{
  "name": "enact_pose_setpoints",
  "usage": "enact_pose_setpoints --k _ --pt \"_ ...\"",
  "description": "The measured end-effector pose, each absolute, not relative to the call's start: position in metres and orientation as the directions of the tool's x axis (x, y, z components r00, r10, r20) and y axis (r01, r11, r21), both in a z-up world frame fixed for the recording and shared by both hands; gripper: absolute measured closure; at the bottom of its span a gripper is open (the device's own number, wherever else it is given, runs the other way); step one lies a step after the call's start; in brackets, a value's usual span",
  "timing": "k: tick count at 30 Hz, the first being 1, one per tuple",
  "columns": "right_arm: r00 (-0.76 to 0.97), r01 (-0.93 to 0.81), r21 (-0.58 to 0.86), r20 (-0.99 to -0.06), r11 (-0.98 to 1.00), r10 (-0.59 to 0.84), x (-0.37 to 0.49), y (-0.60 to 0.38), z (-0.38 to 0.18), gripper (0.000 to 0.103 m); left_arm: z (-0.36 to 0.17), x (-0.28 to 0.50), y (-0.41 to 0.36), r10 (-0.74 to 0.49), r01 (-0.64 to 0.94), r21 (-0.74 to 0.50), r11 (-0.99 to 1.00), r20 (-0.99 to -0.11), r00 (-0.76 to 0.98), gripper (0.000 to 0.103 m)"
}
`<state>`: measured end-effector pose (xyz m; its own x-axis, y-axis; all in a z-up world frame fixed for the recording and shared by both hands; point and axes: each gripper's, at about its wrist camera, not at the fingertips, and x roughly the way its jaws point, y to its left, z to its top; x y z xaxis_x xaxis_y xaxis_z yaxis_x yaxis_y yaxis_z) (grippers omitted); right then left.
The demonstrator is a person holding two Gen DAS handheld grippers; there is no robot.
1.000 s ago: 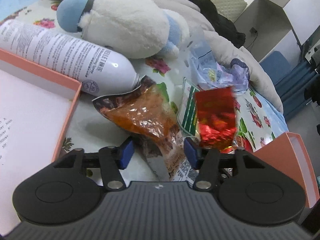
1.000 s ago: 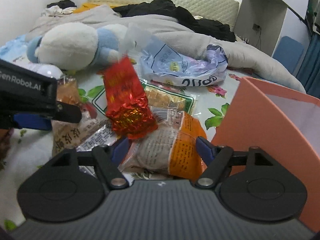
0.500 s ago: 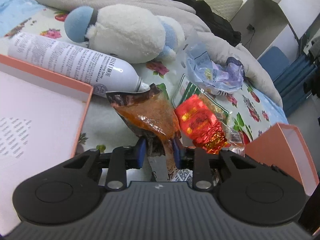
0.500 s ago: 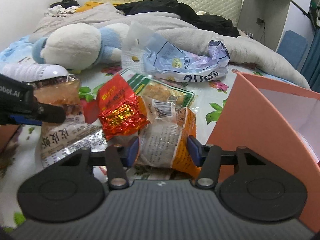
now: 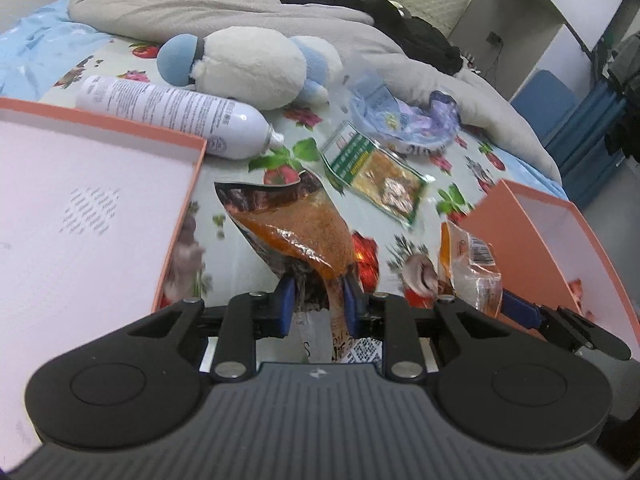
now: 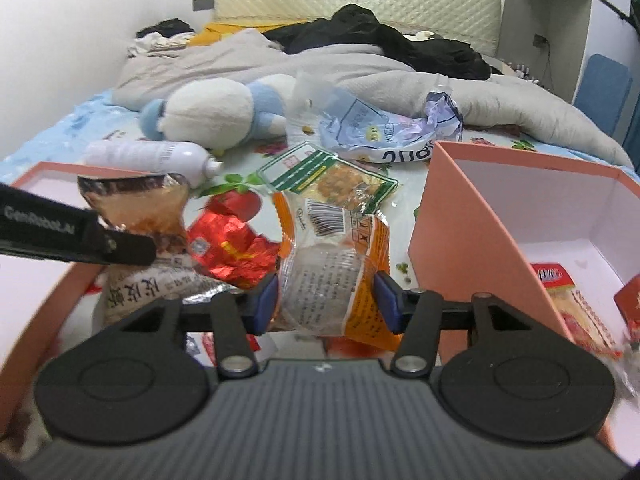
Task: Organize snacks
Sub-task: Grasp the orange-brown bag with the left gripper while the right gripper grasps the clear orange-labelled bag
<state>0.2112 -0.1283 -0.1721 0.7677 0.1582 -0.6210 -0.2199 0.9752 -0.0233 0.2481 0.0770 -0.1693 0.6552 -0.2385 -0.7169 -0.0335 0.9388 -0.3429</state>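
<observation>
My left gripper (image 5: 317, 303) is shut on a brown and orange snack bag (image 5: 296, 220) and holds it lifted above the bed; the bag also shows in the right wrist view (image 6: 140, 212). My right gripper (image 6: 326, 300) is shut on a clear and orange bread packet (image 6: 332, 268), lifted beside the right orange box (image 6: 452, 216). The packet shows in the left wrist view (image 5: 468, 264). A red foil packet (image 6: 228, 244) lies between the two. A green-edged snack pack (image 6: 332, 180) lies flat on the bed behind them.
The left orange box lid (image 5: 88, 200) lies at my left. The right box holds a few snack packs (image 6: 576, 304). A white spray can (image 5: 172, 116), a plush toy (image 5: 248, 68), a crumpled plastic bag (image 6: 384, 132) and a grey duvet (image 6: 360, 76) lie behind.
Both grippers closed on their packets and lifted them. The red foil packet dropped from the air onto the bed. The view has risen and pulled back.
</observation>
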Motion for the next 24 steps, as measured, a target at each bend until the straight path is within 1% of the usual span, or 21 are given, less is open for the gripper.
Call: enact_pose_setpoints --k 14,24 --pt "0.757 -0.243 0.041 -0.617 0.969 0.216 0.132 -0.164 -0.138 0.048 -0.139 0.163 0.047 -0.24 -0.008 -0.311 0.95 -0.747 0.62 0.074" --pt "0.774 -0.237 0.072 -0.588 0.969 0.233 0.098 -0.181 -0.112 0.048 -0.109 0.128 0.033 -0.249 0.023 -0.304 0.953 -0.734 0.631 0.074"
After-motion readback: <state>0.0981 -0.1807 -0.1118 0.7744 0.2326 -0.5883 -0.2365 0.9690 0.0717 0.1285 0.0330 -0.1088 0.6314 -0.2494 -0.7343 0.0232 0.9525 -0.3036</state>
